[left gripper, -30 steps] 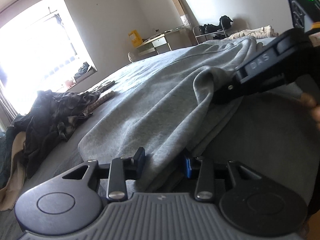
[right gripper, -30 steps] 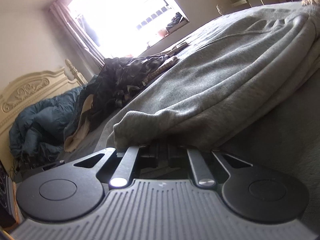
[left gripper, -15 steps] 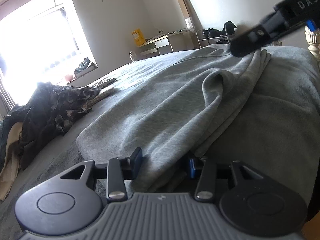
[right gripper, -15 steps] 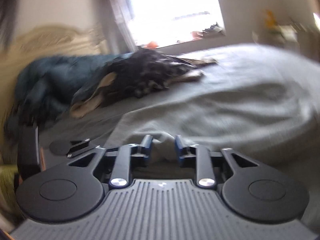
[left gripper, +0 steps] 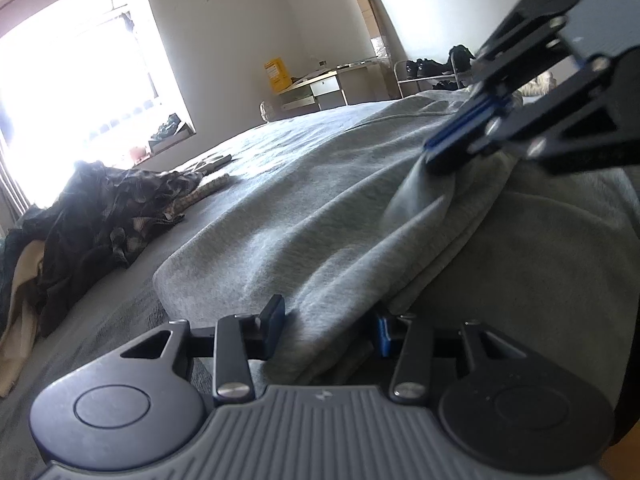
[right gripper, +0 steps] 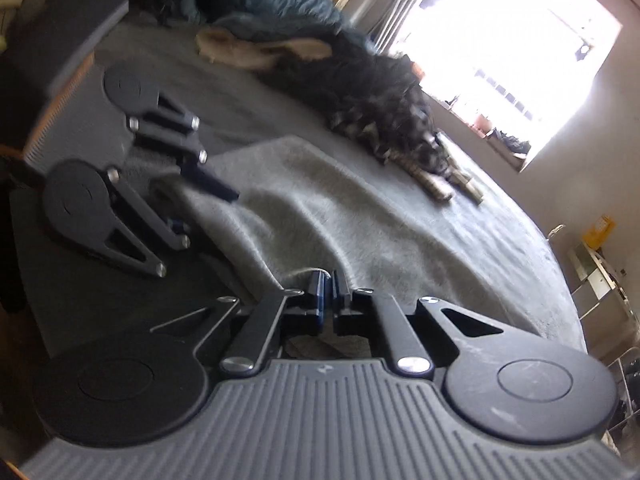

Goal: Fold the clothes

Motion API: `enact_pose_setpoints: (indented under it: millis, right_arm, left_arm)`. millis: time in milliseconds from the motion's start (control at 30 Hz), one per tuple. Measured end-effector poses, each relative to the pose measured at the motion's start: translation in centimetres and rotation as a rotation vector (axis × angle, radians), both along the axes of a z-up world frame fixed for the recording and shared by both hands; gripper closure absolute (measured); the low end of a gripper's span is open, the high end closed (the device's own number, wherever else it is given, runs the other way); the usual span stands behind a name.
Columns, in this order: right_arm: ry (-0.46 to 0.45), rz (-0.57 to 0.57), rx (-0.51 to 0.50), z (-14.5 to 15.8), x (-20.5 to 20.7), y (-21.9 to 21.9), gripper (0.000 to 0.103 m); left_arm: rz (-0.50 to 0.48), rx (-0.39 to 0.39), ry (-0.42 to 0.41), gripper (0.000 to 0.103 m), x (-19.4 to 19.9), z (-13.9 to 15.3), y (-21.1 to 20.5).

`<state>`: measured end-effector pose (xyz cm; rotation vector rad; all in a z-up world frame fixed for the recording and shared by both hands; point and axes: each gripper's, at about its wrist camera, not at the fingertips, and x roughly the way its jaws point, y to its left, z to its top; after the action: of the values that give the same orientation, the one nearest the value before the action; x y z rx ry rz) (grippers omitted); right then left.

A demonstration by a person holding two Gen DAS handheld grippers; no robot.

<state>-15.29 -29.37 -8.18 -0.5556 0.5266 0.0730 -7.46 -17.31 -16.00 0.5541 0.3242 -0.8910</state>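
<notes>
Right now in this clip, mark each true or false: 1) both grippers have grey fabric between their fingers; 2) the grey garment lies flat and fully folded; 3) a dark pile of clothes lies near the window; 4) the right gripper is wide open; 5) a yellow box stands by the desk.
1) True: the left gripper and right gripper both have the grey garment between their fingers.
2) False: it is rumpled, with one part lifted by the right gripper.
3) True: the dark clothes pile lies on the bed toward the window.
4) False: it is shut on the fabric.
5) True: the yellow box stands beside the desk.
</notes>
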Motion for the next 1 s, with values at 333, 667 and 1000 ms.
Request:
enact_pose_setpoints:
  millis: [333,667,1000]
  right_arm:
    - [-0.001,0.048,-0.089,-2.9,-1.9,0.4,0.102]
    - [-0.055,-0.024,0.062,-3.9,-0.8,-1.2,0.102]
    - [-0.118,-0.127,0.495,-1.4,-3.5,-5.1,0.099]
  left_arm:
    - [0.028,-0.043,0.117,0.057,1.7,1.0,0.6]
    - [-0.124,-0.053,0.132,0.058,-0.5,3.8,3.8]
    - [-0.187,-0.019,0.099,0.059,-0.4,3.5,-1.7]
